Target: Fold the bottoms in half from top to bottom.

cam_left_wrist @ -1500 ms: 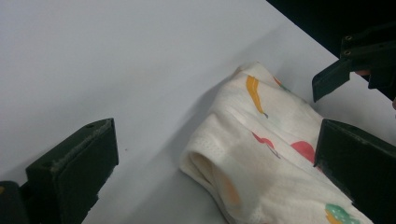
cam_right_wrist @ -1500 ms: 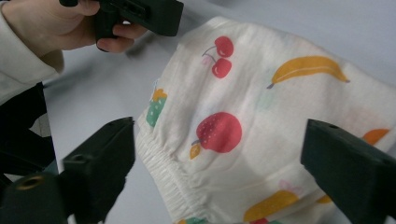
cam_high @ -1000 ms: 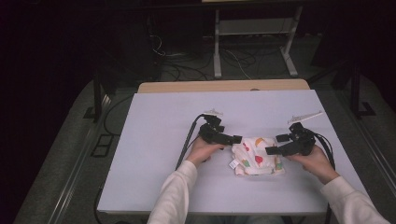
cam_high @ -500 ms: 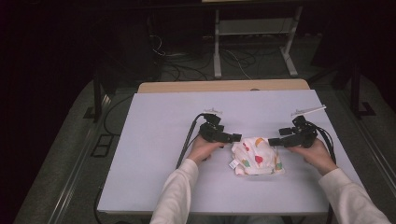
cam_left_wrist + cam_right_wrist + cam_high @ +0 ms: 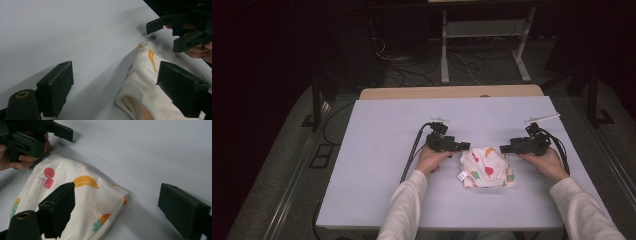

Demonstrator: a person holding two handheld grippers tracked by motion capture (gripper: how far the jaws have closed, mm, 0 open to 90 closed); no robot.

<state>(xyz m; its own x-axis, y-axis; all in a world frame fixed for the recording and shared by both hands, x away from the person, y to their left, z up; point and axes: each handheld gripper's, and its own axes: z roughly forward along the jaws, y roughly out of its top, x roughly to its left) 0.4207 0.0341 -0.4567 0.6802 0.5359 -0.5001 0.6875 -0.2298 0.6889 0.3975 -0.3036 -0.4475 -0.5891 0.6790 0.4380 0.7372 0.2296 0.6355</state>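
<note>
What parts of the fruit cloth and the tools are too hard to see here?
- Cloth, high view: its small prints blur together.
- Cloth, left gripper view: the near end is cut off by the bottom edge and a jaw.
- Left tool, high view: too small to tell how far the jaws are apart.
- Tag: writing unreadable.

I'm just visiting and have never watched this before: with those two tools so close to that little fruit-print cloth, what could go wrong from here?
Two things, I'd guess. The folded fruit-print cloth lies loose on the smooth white table, so a tool nudging its edge could slide or unfold it instead of catching it. Also, the left tool and right tool point toward each other across the cloth's far edge, jaws open and just closing with nothing yet pinched; they might bump, or grab several layers at once.
</note>
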